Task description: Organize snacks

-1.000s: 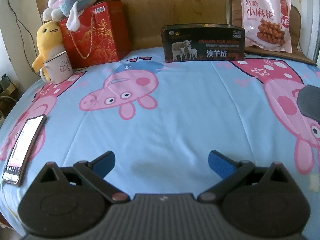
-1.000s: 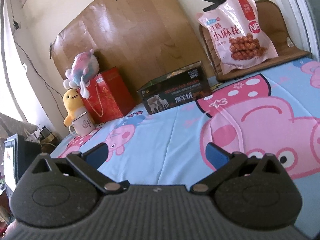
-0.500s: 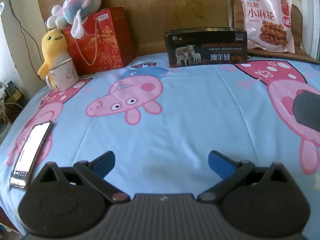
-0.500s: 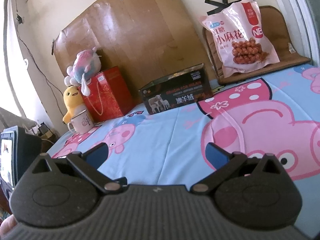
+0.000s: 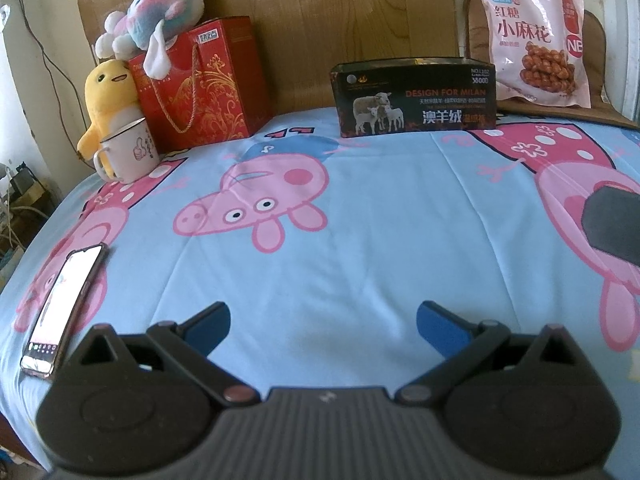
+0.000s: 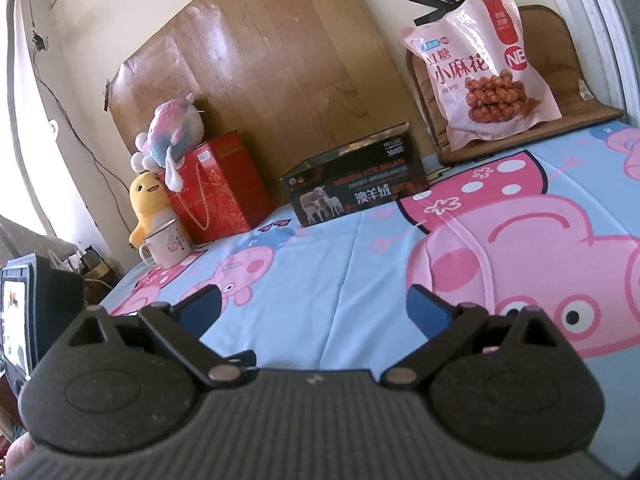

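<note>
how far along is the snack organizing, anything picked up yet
Nothing looks done. The pink snack bag leans on the brown cushion, untouched. Both left tongs and right tongs are open and empty over the bedsheet. Grasping and placing the bag remain.

Free passage across the bed, with obstacles along its far and left edges.
The middle of the bed (image 5: 360, 260) lies bare ahead of both open tongs. At the far edge stand a red gift bag (image 5: 200, 92), a mug (image 5: 128, 152), a black box (image 5: 416, 100) and a snack bag (image 5: 536, 40); gaps separate bag, box and snack bag. A phone (image 5: 64, 308) lies near the left edge.
</note>
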Action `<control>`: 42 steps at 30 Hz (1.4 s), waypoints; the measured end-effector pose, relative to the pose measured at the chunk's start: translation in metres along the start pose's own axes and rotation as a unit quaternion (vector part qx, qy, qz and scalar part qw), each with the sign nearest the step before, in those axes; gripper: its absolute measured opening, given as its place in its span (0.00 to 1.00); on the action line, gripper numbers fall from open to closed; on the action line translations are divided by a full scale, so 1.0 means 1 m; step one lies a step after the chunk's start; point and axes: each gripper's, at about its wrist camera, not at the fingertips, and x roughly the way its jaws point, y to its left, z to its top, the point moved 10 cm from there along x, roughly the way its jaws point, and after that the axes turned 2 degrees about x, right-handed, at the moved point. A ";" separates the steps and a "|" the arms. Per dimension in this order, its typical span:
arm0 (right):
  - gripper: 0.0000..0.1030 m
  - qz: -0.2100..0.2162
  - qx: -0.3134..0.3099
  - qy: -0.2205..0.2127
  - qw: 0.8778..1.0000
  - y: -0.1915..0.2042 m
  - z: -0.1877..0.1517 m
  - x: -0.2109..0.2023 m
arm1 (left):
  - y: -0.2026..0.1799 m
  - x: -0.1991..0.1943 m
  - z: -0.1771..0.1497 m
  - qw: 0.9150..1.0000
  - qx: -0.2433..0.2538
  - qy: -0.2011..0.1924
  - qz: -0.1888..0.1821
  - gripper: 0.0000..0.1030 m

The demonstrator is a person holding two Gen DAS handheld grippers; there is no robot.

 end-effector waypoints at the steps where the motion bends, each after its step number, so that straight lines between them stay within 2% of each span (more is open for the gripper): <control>1: 0.96 0.000 0.000 0.001 1.000 0.000 0.000 0.000 | 0.000 0.000 0.000 1.000 0.000 0.000 0.000 1.00; 21: 0.87 0.006 -0.001 0.017 1.000 0.002 -0.008 0.004 | -0.001 0.003 -0.002 1.000 0.003 0.004 -0.001 1.00; 42: 0.86 0.008 -0.003 0.026 1.000 0.002 -0.013 0.005 | -0.001 0.003 -0.003 1.000 0.002 0.002 -0.001 1.00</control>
